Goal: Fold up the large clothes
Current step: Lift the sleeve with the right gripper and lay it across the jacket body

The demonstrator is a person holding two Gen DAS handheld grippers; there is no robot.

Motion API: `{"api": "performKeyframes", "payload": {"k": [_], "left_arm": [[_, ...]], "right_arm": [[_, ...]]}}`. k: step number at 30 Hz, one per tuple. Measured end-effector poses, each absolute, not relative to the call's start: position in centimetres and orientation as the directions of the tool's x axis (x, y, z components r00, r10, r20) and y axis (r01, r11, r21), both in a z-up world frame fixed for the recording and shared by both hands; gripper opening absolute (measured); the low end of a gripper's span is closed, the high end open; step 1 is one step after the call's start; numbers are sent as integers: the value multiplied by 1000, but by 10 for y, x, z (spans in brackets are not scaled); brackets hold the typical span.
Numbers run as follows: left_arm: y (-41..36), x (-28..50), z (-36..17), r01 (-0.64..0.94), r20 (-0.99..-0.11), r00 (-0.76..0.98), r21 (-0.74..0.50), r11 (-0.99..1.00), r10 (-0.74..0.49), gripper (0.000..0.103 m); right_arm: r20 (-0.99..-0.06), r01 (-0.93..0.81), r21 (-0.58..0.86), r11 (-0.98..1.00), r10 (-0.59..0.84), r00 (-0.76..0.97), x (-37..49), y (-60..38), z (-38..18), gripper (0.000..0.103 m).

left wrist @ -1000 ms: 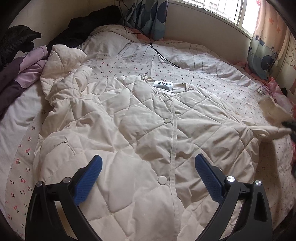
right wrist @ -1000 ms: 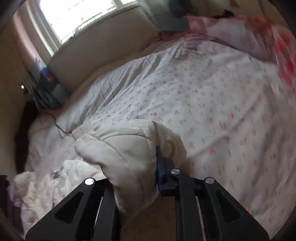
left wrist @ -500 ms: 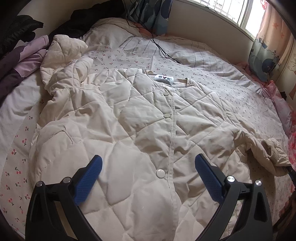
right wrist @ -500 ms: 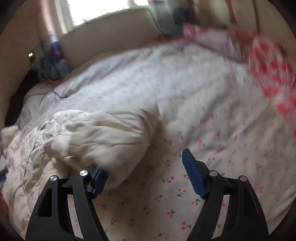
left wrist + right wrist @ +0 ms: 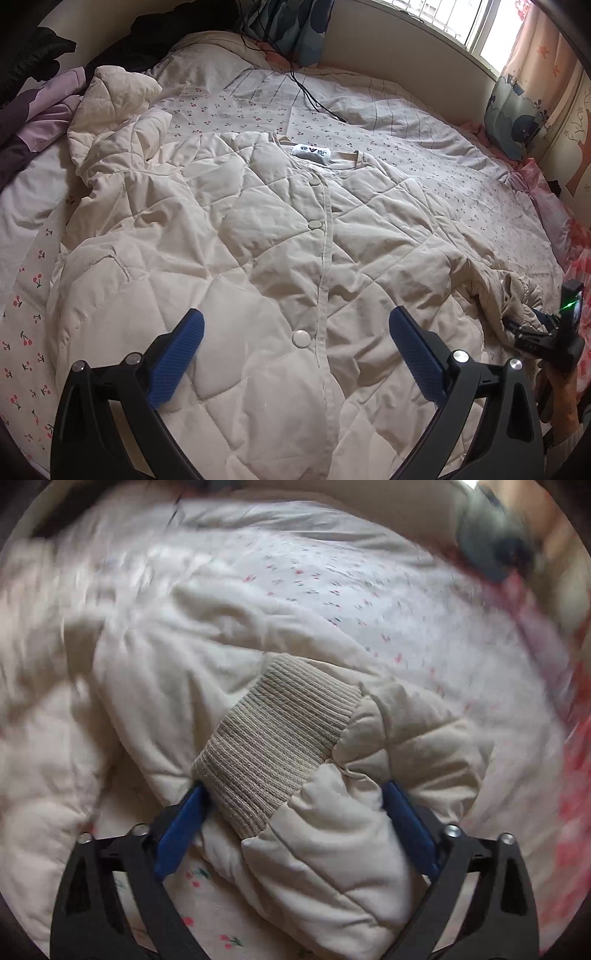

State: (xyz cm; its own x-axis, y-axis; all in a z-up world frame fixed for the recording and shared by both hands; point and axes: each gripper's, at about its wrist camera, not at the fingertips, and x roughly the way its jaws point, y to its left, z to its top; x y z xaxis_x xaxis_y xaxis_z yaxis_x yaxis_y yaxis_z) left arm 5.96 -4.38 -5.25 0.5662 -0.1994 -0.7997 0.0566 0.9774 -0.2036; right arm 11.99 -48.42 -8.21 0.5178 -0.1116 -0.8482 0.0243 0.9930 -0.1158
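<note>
Quilted cream jacket [image 5: 280,258] lies front up, buttoned, on the bed [image 5: 424,177], its long axis running from hem at the near edge to collar label pointing toward the far wall. One sleeve bunches far left; the other sleeve [image 5: 314,775] lies doubled at right, ribbed cuff up. Left gripper [image 5: 295,365] hovers over the hem, jaws spread, nothing between. Right gripper [image 5: 295,834]: jaws closing, sleeve between them, not yet pinched.

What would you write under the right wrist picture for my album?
Blue tongs closing around the ribbed cuff of a puffy cream jacket on a cherry-print bed sheet.
</note>
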Motion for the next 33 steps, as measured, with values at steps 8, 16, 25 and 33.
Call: {"api": "performKeyframes", "payload": {"k": [8, 16, 25, 33], "left_arm": [[-40, 65, -60, 34, -811, 537, -256, 966, -234, 96], [-42, 70, -65, 23, -818, 528, -254, 967, -228, 96], [-48, 70, -67, 34, -820, 517, -266, 963, -245, 96], [-41, 70, -67, 28, -813, 512, -308, 951, -278, 96]], "right_arm": [[-518, 274, 673, 687, 174, 838, 43, -627, -26, 32], [-358, 249, 876, 413, 209, 910, -9, -681, -44, 62], [-617, 430, 624, 652, 74, 783, 4, -643, -43, 84], [-576, 386, 642, 662, 85, 813, 40, -659, -40, 9]]}}
